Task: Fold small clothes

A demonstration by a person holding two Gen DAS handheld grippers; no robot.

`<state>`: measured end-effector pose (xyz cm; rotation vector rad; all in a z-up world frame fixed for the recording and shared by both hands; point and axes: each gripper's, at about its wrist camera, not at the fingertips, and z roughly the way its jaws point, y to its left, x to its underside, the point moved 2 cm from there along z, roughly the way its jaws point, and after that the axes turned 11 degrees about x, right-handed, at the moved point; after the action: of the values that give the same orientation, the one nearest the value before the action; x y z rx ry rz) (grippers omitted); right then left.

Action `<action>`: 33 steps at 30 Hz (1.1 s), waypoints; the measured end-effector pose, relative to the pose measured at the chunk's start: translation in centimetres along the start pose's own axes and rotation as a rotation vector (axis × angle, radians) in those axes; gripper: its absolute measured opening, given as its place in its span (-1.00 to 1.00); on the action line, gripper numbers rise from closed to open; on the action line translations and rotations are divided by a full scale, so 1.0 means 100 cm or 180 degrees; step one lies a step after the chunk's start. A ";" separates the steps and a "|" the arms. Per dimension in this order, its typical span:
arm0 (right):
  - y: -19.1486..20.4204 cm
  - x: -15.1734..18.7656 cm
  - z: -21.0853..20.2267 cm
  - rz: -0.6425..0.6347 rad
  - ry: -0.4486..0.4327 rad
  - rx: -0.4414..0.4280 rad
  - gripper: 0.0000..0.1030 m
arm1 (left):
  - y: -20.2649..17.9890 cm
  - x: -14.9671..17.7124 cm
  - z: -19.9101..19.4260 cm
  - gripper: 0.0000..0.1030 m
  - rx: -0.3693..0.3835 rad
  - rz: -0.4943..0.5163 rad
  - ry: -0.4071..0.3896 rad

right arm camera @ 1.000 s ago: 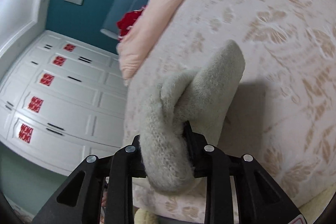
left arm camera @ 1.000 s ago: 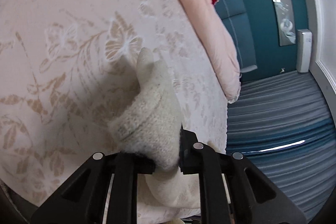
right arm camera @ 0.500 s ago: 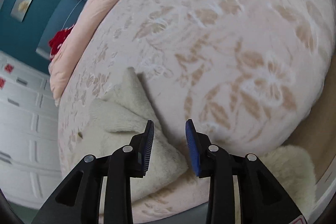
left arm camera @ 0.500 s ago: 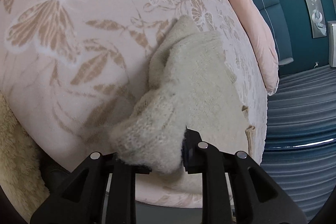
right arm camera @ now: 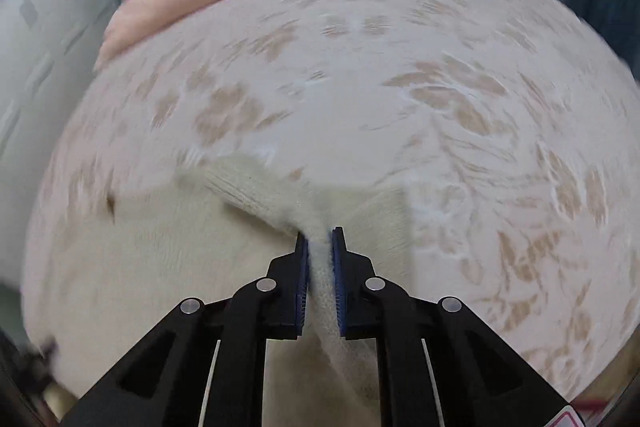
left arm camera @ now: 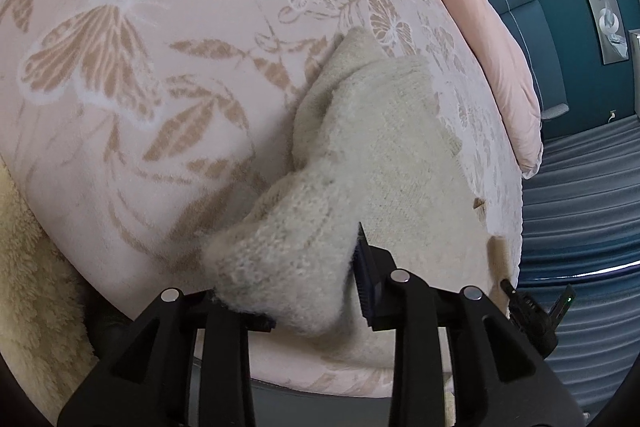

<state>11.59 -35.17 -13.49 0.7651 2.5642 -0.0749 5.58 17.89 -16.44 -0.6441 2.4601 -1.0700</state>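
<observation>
While the left gripper (left arm camera: pixel 316 287) grasps the knit garment (left arm camera: pixel 372 155), right gripper (right arm camera: pixel 320 267) fingers pinch its fold.

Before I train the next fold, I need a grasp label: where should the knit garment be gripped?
Grip the knit garment at a bunched edge, coming in low along the bed; both the left gripper and right gripper pinch raised folds.

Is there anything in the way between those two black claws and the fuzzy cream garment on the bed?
Nothing visible. The left gripper has a bunched corner of the cream knit garment between its fingers, and the right gripper is pinched on a thin fold of it. Only the butterfly bedspread lies underneath.
</observation>
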 end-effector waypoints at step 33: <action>0.244 0.134 -0.013 -0.1453 0.0723 -0.0613 -0.81 | -0.016 0.000 -0.003 -0.42 0.0091 0.0241 0.0003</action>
<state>14.10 -7.54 -16.37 0.1124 2.8610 0.1210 5.88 17.10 -15.02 -0.5371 2.4448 -1.0746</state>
